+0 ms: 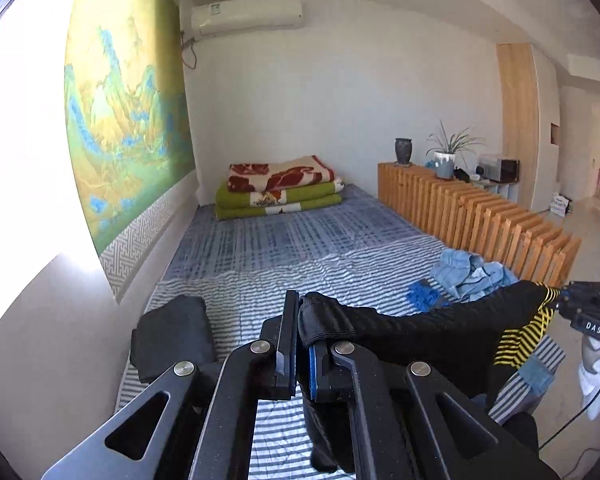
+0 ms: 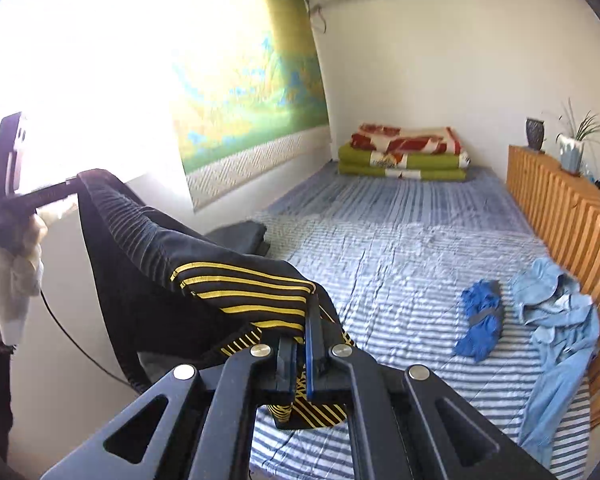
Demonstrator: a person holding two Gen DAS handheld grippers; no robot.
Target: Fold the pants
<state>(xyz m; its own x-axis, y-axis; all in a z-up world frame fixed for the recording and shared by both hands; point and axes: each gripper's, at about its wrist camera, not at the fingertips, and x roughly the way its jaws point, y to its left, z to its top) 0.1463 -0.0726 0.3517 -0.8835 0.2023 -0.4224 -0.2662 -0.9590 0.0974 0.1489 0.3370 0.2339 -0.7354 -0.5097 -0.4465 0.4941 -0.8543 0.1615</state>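
— Two claws, one garment? Where are the black pants?

— Raised above the striped bed, stretched between both claws. The left claw is clamped tight on a ribbed black edge; the right claw is pinched closed on the end with yellow stripes.

— Any slack?

— In the right wrist view the cloth sags in a curve between the two grips and hangs below them.

— What else lies on the bed?

— A folded dark garment near the left edge, a crumpled light-blue garment by the wooden slatted rail, a blue item just beside it, and folded blankets at the far end.
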